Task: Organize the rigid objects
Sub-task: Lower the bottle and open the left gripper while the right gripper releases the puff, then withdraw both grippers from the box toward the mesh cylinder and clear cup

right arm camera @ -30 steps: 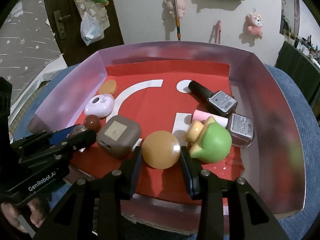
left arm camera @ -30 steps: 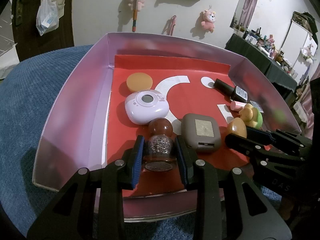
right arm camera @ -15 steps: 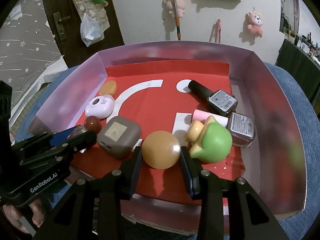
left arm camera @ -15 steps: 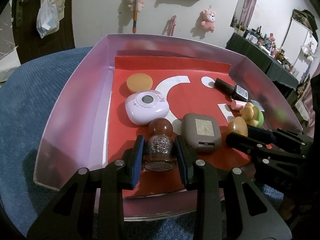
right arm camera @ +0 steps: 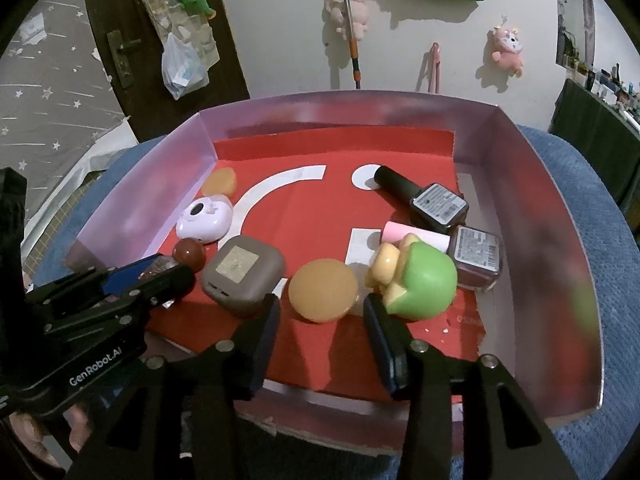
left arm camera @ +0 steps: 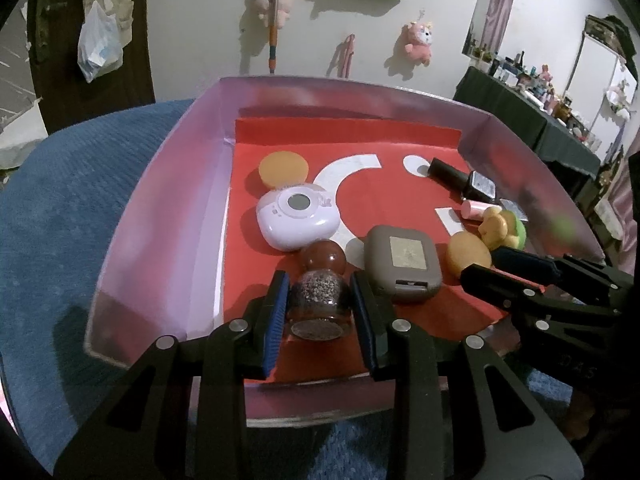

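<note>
A pink-walled tray (left arm camera: 160, 216) with a red floor holds the objects. My left gripper (left arm camera: 320, 300) is shut on a small glitter bottle with a brown round cap (left arm camera: 320, 296), resting on the tray floor near the front; it also shows in the right wrist view (right arm camera: 160, 266). My right gripper (right arm camera: 320, 312) is open, its jaws standing a little apart from either side of an orange ball (right arm camera: 323, 290), which lies on the floor beside a green and yellow toy (right arm camera: 424, 280).
A grey square case (left arm camera: 404, 262), a white round device (left arm camera: 298, 216), an orange disc (left arm camera: 283, 168), a black nail polish bottle (right arm camera: 424, 198) and a pink-capped one (right arm camera: 472, 254) lie in the tray. Blue cloth (left arm camera: 80, 184) surrounds it.
My right gripper has opened and let go of the orange ball, and has drawn back slightly. My left gripper stays shut on the glitter bottle.
</note>
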Demonstrator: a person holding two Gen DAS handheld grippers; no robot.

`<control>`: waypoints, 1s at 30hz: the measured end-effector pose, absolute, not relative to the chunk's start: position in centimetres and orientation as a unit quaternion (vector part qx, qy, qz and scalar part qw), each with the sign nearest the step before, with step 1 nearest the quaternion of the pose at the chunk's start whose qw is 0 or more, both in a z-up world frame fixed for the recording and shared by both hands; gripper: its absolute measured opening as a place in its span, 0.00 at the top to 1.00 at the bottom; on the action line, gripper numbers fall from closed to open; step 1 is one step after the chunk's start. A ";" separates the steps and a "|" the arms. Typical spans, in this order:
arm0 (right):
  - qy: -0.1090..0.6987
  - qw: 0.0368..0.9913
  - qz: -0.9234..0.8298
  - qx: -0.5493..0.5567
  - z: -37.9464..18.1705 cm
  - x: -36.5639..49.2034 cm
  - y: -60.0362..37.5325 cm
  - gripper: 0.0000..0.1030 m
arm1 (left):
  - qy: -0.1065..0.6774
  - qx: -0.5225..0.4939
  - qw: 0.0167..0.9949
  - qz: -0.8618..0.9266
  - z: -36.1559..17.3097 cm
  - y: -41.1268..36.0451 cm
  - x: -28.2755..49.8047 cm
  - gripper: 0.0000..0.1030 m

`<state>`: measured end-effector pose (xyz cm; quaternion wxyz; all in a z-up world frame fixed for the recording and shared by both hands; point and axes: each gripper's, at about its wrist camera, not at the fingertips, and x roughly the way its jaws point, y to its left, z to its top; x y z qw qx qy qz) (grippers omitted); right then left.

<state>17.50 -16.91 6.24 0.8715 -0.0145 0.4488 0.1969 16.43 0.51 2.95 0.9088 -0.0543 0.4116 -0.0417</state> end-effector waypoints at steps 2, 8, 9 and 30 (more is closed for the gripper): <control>0.445 0.873 0.197 -0.014 6.5 17.2 -17.0 0.52 | 0.404 -0.050 0.912 -0.040 3.3 0.5 16.1 0.57; 0.432 0.879 0.202 -0.005 7.6 16.1 -17.4 0.44 | 0.385 -0.043 0.920 -0.050 4.4 0.2 15.0 0.33; 0.427 0.881 0.203 -0.004 7.8 15.8 -17.5 0.43 | 0.383 -0.041 0.921 -0.050 4.6 0.1 14.7 0.31; 0.344 0.911 0.229 0.010 12.1 9.5 -19.0 0.00 | 0.348 -0.064 0.935 -0.038 7.0 1.3 10.7 0.02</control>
